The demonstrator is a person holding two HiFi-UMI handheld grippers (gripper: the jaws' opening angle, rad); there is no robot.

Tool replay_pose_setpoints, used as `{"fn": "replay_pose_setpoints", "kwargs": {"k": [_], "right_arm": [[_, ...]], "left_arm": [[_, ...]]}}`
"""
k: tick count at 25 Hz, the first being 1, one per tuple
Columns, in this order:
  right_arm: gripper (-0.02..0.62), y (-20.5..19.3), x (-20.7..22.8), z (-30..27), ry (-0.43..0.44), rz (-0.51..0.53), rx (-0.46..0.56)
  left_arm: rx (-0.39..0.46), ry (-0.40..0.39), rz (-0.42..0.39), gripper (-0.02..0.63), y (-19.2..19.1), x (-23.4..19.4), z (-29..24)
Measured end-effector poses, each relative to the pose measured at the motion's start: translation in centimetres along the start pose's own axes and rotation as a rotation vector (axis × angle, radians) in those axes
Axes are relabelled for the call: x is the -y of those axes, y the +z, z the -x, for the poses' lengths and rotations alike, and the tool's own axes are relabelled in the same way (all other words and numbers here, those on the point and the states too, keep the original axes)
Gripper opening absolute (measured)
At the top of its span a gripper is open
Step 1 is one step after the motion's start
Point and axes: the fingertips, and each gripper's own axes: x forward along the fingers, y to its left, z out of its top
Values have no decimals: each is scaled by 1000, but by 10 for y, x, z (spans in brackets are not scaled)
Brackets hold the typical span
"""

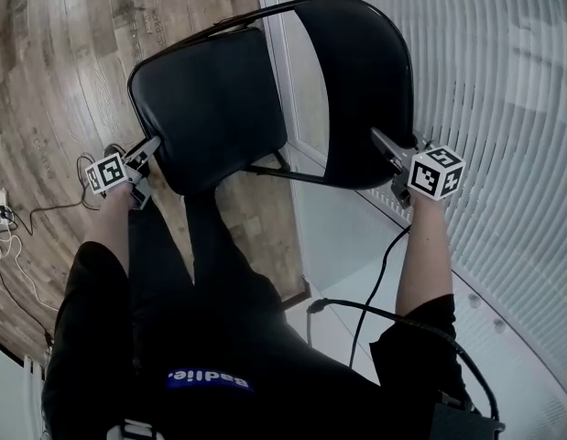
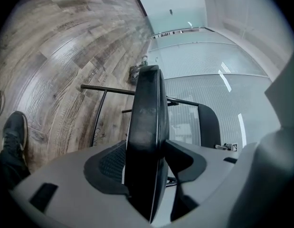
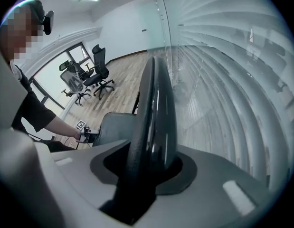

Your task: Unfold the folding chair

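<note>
A black folding chair stands in front of me. In the head view its padded seat (image 1: 210, 99) is at centre left and its curved backrest (image 1: 365, 90) at the right. My left gripper (image 1: 153, 149) is on the seat's near left edge. In the left gripper view that seat edge (image 2: 147, 127) fills the gap between the jaws, with both pads against it. My right gripper (image 1: 382, 143) is shut on the backrest's near rim. In the right gripper view the rim (image 3: 154, 108) stands wedged between the jaws. The chair's thin metal frame (image 2: 106, 90) shows below the seat.
Wood floor lies to the left, with loose cables (image 1: 8, 218) on it. A ribbed glass wall (image 1: 503, 108) runs close along the chair's right side. My legs and a shoe (image 2: 14, 132) are just behind the chair. Office chairs (image 3: 90, 77) stand far off.
</note>
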Motion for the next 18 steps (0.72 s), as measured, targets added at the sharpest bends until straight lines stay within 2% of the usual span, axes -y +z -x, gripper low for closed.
{"fn": "replay_pose_setpoints", "kwargs": {"k": [5,7,10,16,18], "right_arm": [[136,-15,-9,-24,47,-6,11],[118,-23,-18,-25,63,13,23],[112,-6,-31,-28,59,16,21],[115,-4,-35,-29,37,16,21],[117,-4,-33,-31,31,18,25]], "left_arm": [[73,136,17,230,3,-44,13],[101,141,16,230,-1,-53,16],[126,142,29,230,17,-57,19],[102,112,27,229,17,-60,23],[86,126,16,229,19,-61,22]]}}
